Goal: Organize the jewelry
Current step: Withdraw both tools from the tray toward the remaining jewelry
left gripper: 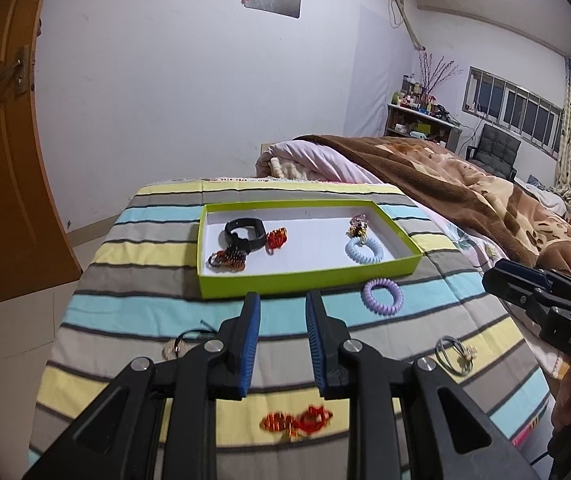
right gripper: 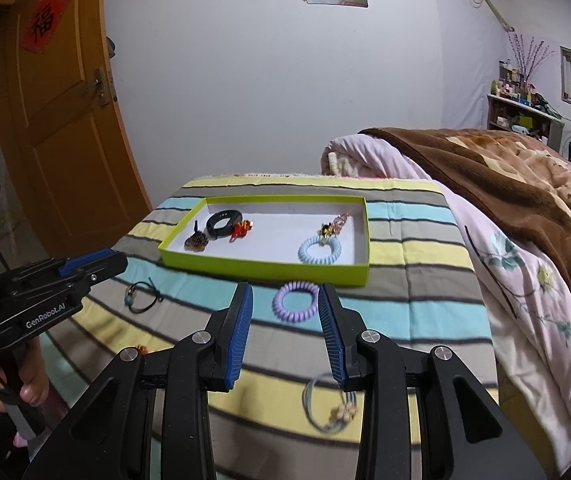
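The left tongs (left gripper: 283, 312) hang released above a striped cloth (left gripper: 133, 304) that covers the surface, their blue pads parted with nothing between them. Left of them and just below lies a black cord bracelet (right gripper: 145, 294) with a small bead. Nearer than their tips, on a yellow stripe, lies an orange-red beaded piece (left gripper: 297, 422), blurred. Straight beyond the tips sits a shallow lime-green tray (left gripper: 205, 280) with a white floor. Its left part holds a brown beaded piece (left gripper: 227, 260), a black band (left gripper: 245, 232) touching it, and a small red ornament (left gripper: 276, 239) just beside the band. Its right part holds a pale blue coil hair tie (left gripper: 364, 251) with a gold and pink charm (left gripper: 357, 228) at its far edge.

The right tongs (right gripper: 285, 310) are likewise released and empty. A lilac coil hair tie (right gripper: 295, 301) lies on the cloth between their tips in the right wrist view, just short of the tray's near wall; whether the pads touch it cannot be told. Under their right finger, nearer the camera, lies a grey-blue elastic hair tie (right gripper: 325, 408) with a pale flower bead. To the right of everything a pink floral quilt (right gripper: 525, 280) and a brown blanket (right gripper: 505, 184) are heaped on a bed
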The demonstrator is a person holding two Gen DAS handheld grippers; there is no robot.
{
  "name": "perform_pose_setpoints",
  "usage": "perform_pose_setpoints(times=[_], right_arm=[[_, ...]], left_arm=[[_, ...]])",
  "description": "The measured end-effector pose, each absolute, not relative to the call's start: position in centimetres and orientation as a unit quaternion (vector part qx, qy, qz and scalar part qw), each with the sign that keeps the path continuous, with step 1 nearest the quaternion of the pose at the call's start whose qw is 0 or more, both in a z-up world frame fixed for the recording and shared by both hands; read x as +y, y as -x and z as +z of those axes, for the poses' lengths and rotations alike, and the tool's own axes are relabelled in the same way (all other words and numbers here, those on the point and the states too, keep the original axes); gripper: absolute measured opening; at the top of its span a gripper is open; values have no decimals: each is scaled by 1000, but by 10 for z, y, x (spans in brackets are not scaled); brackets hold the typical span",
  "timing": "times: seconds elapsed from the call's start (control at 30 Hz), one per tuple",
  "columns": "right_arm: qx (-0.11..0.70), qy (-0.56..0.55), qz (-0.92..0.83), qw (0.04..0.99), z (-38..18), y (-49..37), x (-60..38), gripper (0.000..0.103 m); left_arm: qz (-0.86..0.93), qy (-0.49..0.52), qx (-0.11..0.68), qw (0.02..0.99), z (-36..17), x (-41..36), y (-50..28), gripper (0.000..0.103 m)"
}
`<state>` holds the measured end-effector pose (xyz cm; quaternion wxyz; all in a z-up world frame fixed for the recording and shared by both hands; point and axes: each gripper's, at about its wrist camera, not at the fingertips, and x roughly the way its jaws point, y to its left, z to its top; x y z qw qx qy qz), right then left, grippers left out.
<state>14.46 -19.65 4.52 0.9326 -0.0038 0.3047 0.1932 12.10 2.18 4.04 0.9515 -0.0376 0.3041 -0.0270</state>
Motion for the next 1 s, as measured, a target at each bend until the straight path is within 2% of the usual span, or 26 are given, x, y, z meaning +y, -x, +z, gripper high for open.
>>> perform_pose_setpoints(times=[0.47,1.0], right_arm=[[298,5,198,934,42,-92,-202,35],[307,-5,196,931,34,-84,-211,35]], left_arm=[[-25,37,292,955,37,24,-63,24],[-25,49,298,953,29,32,-53,24]])
